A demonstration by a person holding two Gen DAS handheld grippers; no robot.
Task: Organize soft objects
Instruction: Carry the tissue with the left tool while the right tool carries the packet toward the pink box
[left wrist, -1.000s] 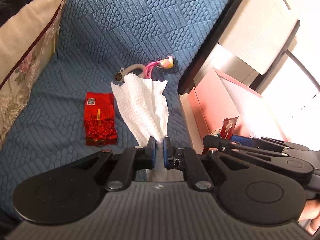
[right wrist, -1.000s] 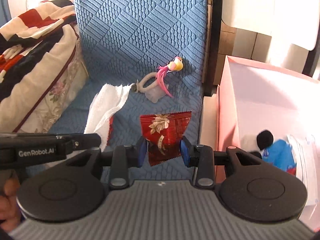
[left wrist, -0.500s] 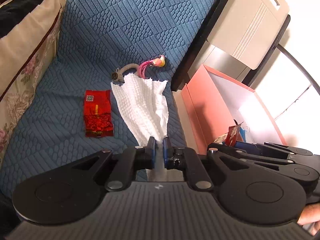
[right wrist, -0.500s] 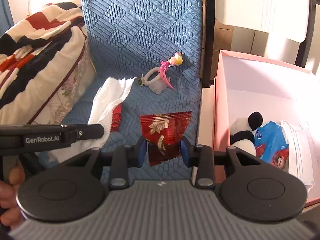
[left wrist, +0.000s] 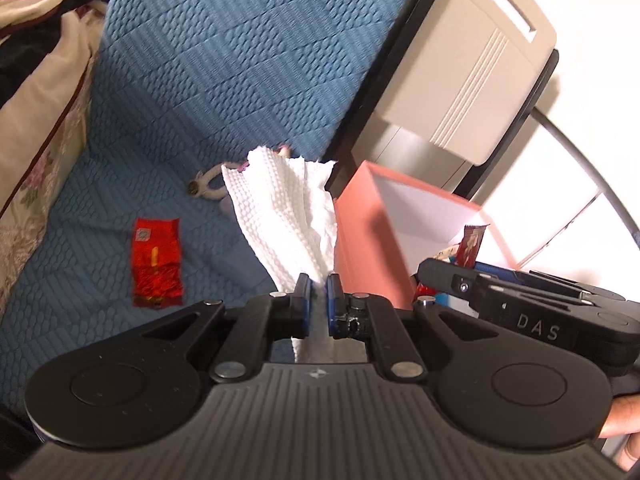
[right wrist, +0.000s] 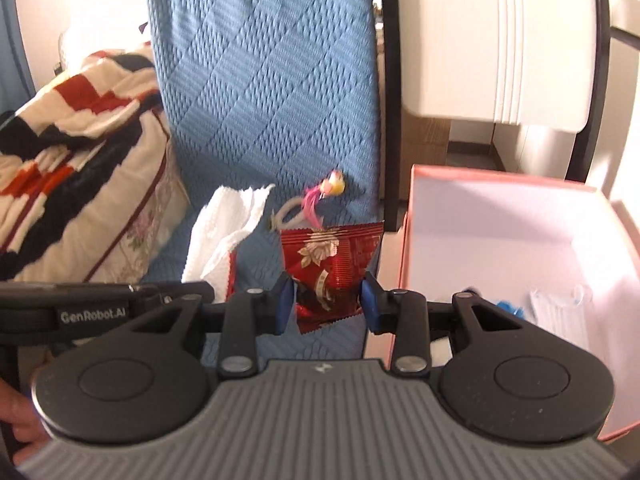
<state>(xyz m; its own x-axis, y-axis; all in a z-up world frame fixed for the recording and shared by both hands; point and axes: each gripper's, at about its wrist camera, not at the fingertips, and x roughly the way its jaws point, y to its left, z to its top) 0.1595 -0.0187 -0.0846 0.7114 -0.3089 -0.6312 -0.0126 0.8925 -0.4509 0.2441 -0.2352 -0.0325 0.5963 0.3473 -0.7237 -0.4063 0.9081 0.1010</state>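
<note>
Tissue and red packet now hang higher, nearer the pink box.

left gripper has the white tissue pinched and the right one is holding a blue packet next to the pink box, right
Not quite: the packet in the right gripper is red, not blue, as the right wrist view shows. The left gripper does pinch the tissue, beside the pink box.

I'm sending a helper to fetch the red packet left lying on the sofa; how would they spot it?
On the blue quilted sofa seat, look left of the white paper towel. The red packet lies flat there alone, unlike the flower-printed red packet held up between the right gripper's fingers.
</note>
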